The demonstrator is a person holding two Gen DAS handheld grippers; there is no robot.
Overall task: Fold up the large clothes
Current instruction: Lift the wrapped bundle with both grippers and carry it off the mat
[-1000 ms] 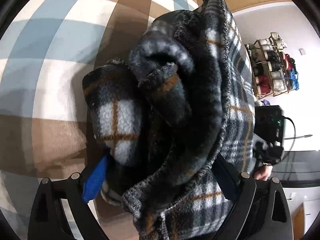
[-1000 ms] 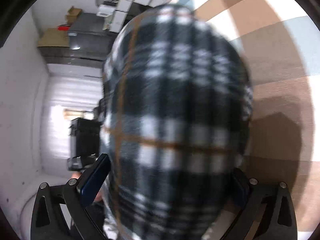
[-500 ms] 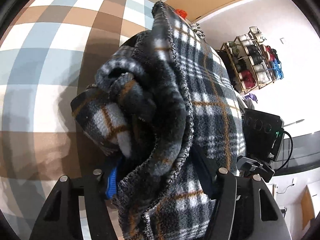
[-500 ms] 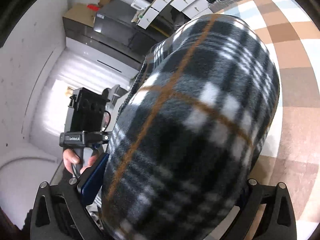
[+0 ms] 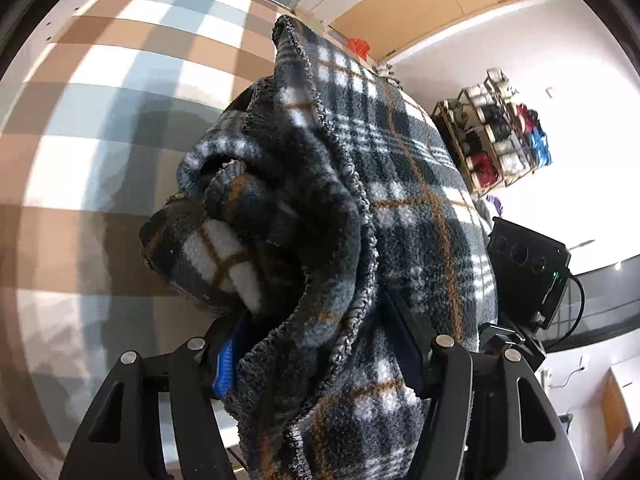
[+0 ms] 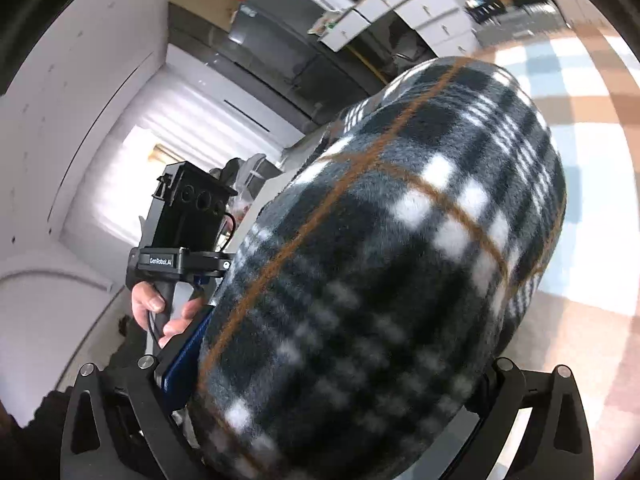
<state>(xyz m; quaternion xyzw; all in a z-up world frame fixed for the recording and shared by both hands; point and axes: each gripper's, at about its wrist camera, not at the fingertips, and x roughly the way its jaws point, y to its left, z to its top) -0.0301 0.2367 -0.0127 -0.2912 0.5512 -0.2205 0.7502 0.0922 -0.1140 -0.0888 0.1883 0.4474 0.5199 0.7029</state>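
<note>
Fleece, left wrist view: a dark plaid fleece garment is filling the middle, bunched in thick folds above the checked cloth.
Left claw: the left gripper is closing partway on a thick bundle of the fleece; both pads are pressing into it.
Behind, left wrist view: a shelf with shoes is standing at the wall, and the other black tool is showing beside the fleece.
Fleece, right wrist view: the garment is bulging wide and is hiding most of the checked cloth.
Right claw: the right gripper is standing wide, with the fat roll filling the whole gap and pressing on both fingers.
Person: a hand is gripping the handle of the left tool, at the left of the fleece.
</note>
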